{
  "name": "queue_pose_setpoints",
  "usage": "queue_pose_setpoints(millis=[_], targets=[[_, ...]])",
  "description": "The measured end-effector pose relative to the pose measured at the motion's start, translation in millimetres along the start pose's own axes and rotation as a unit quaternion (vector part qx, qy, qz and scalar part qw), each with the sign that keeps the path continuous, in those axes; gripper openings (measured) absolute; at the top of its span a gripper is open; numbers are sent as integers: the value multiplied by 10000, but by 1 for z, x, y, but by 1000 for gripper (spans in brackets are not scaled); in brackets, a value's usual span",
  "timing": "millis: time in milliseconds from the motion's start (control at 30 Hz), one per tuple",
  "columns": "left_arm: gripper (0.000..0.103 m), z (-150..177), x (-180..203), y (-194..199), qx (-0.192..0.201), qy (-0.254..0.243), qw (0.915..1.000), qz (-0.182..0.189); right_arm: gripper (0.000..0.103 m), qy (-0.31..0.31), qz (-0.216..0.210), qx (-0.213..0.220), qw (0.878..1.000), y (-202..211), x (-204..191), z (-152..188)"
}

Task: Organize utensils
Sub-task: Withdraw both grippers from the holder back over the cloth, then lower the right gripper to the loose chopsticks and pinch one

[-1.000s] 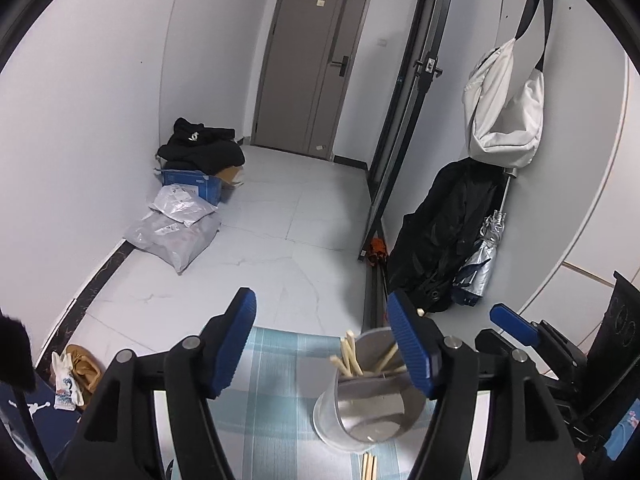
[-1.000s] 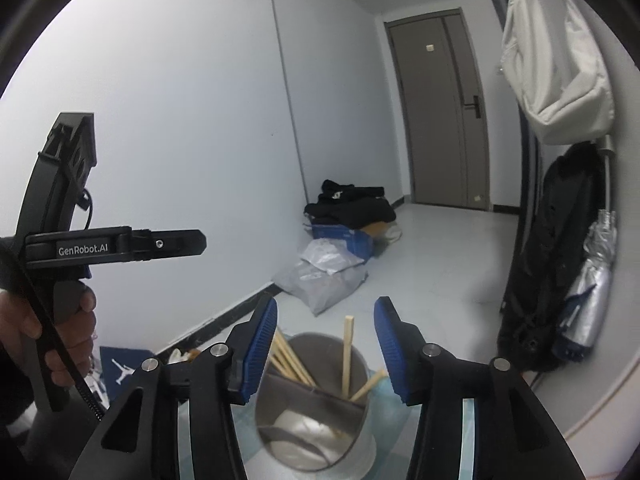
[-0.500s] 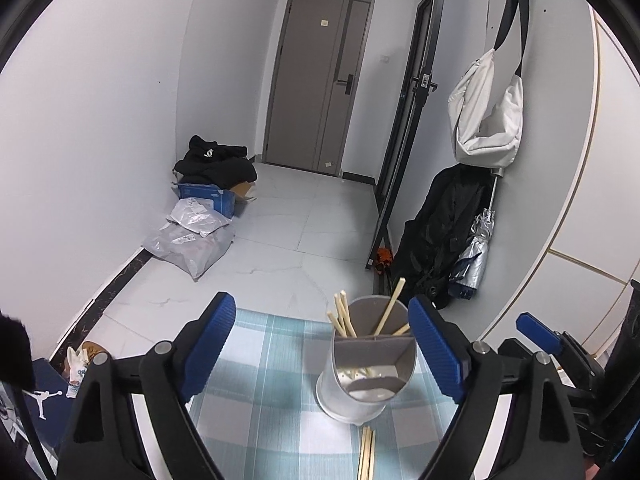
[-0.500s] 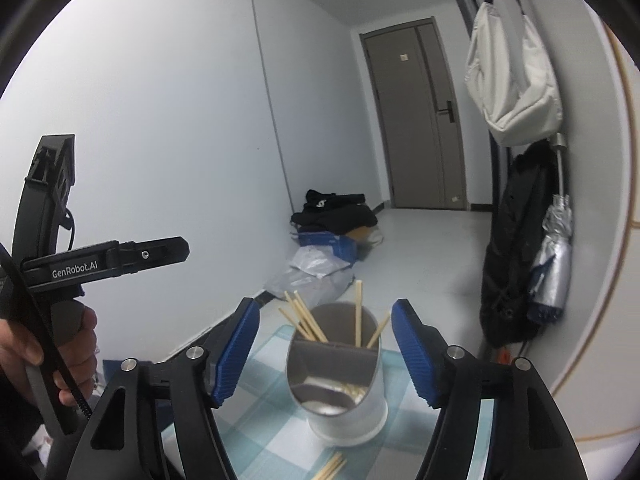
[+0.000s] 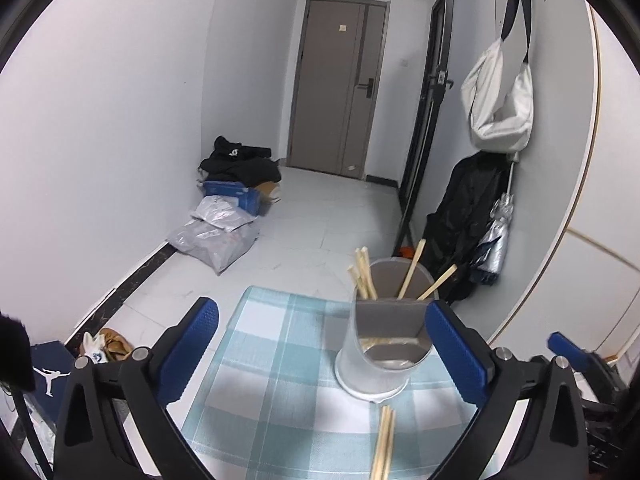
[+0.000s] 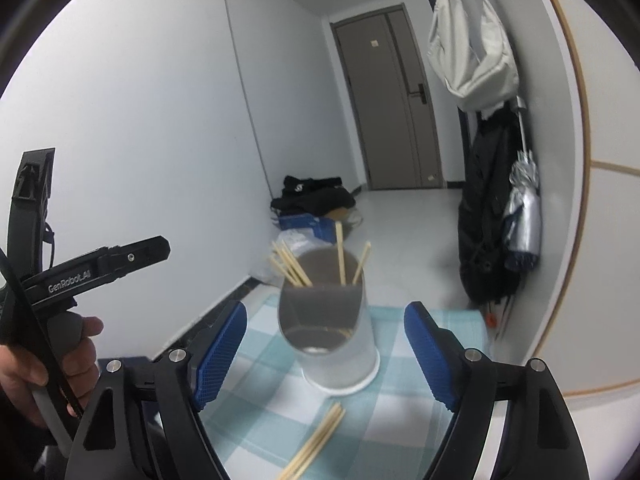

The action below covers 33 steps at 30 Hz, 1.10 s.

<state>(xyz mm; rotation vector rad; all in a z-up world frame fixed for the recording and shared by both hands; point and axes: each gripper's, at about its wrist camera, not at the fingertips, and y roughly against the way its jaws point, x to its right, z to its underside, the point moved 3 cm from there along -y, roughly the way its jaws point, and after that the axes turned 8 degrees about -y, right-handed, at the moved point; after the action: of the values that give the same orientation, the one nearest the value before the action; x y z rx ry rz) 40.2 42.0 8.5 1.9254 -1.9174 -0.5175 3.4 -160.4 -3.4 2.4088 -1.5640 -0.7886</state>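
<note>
A grey utensil holder [image 5: 384,344] [image 6: 332,332] stands on a blue checked tablecloth [image 5: 276,360] with several wooden chopsticks [image 5: 366,276] [image 6: 296,268] upright in its back compartment. Loose chopsticks [image 5: 384,444] [image 6: 316,440] lie on the cloth in front of it. My left gripper [image 5: 320,308] is wide, its jaws still opening, with nothing between the blue pads; the holder sits just beyond the right pad. My right gripper [image 6: 325,312] faces the holder, jaws also opening. The holder shows between its pads, which do not touch it.
A person's hand [image 6: 52,360] holds the left gripper at the left of the right wrist view. Beyond the table lie a tiled floor, bags and a blue box [image 5: 228,208] by the left wall. Dark coats and an umbrella [image 5: 496,232] hang at the right.
Both grippers have drawn back from the holder and their jaws have spread wider. More of the tablecloth and the loose chopsticks have come into view.
</note>
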Motion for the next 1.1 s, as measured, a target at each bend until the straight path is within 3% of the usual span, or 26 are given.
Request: queue_pose_setpoints(millis=[133,367,567,800,1100], targets=[[102,18,-2,-14,-105,49,9999,-90,81,-44,137,-182,9997,-4,4,14],[102,54,-1,-40,-561,64,9984,84,81,-80,562,-738,9957,-24,20,46],[101,75,-10,-56,-849,-60,9964,43,81,-263,994,-1448,9841,-58,41,77],[101,81,-18,-72,-1260,26,9920,98,80,-467,1070,-2195,9686,-98,48,108],[101,80,-16,-76,-1289,-259,9913,27,54,-274,1210,-2834,9510,-135,38,134]])
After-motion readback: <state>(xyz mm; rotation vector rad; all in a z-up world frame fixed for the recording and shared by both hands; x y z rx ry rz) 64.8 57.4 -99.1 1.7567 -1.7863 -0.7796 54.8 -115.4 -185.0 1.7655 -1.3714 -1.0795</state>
